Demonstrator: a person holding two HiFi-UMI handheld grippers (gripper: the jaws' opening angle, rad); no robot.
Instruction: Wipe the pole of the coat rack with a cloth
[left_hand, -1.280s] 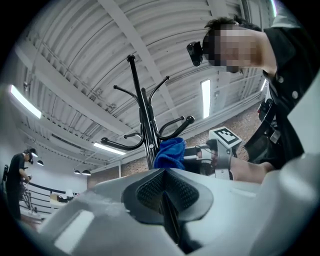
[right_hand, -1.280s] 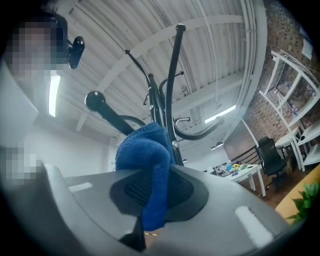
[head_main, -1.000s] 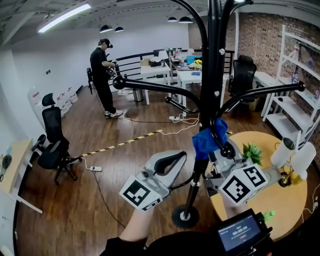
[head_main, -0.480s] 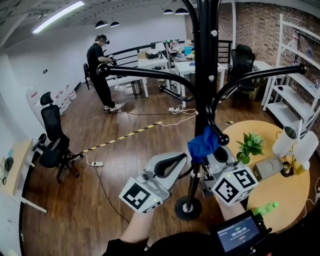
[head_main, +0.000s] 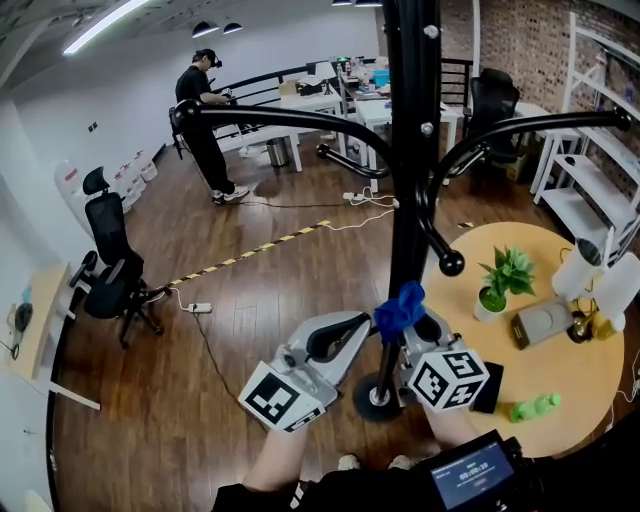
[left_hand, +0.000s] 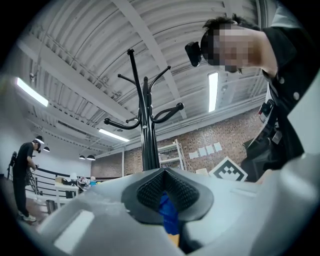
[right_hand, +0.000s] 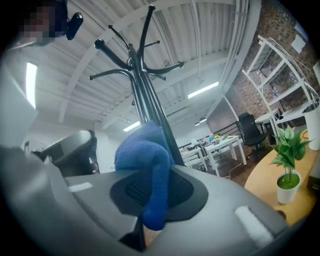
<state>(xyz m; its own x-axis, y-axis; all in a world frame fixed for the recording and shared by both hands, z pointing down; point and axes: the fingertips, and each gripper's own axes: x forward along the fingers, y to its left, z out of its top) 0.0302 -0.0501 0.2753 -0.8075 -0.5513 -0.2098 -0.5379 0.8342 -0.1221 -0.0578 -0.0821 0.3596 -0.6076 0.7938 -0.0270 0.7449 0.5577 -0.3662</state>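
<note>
So: left gripper (left_hand: 165, 197) and right gripper (right_hand: 152, 197) both clamped tight on cloth (head_main: 399, 309) | cloth sat low against pole (head_main: 410, 200) | best bet was taut, slow strokes

Left gripper (head_main: 352, 328), right gripper (head_main: 408, 330): fingers closed.

Left gripper (head_main: 356, 328) and right gripper (head_main: 414, 334) — pale grey, black ridged pads (left_hand: 150, 192), black-and-white marker cubes (head_main: 280, 396) — black top (head_main: 340, 492)

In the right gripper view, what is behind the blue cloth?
The coat rack's black pole rises directly behind the blue cloth, which the right gripper clamps. The pole stretch behind the cloth is covered, so contact there cannot be seen.
</note>
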